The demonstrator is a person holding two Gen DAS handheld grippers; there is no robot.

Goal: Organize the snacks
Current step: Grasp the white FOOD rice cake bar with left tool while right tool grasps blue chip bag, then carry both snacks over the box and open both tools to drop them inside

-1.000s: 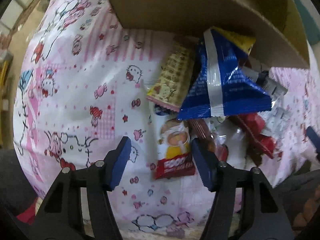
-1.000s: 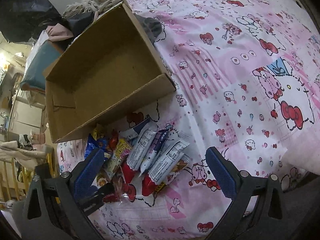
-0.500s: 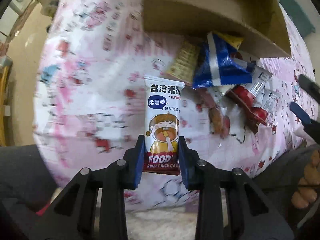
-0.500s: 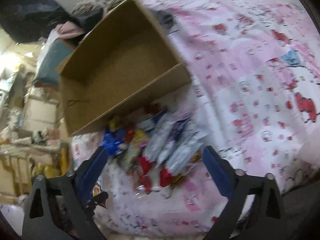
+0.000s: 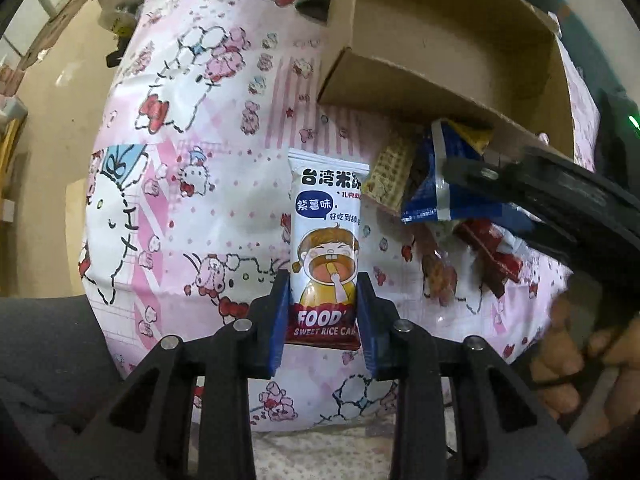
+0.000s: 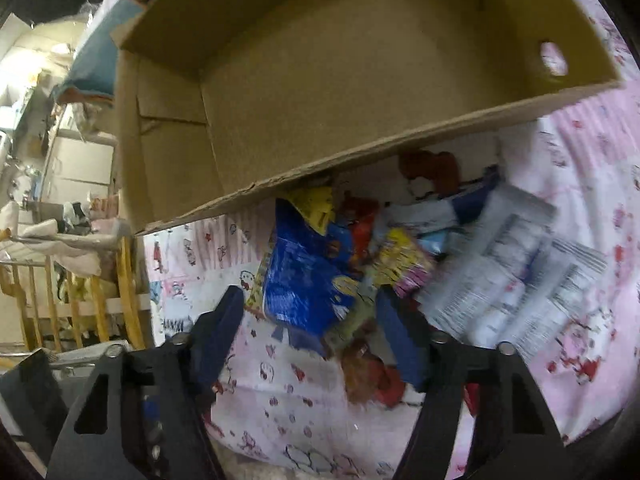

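Observation:
My left gripper (image 5: 322,320) is shut on a white and red rice cake packet (image 5: 326,248), lifted clear of the pink cartoon-print sheet (image 5: 192,184). The snack pile lies right of it: a blue bag (image 5: 444,184), a waffle-print packet (image 5: 394,176) and red wrappers (image 5: 492,256), under the cardboard box (image 5: 440,40). My right gripper (image 6: 310,328) hangs over the pile with its jaws closing. The blue bag (image 6: 304,280) lies between them, and the blue pads do not press on it. The right gripper's black frame (image 5: 560,200) crosses the left wrist view.
The open cardboard box (image 6: 360,80) has a bare floor and a hand hole in its right wall. White packets (image 6: 512,264) lie right of the pile. A wooden rail (image 6: 80,304) and clutter stand at the left, past the sheet's edge. A hand (image 5: 576,360) shows low right.
My left gripper closed on the rice cake packet and lifted it off the sheet. My right gripper swung down and in over the pile, and its jaws narrowed.

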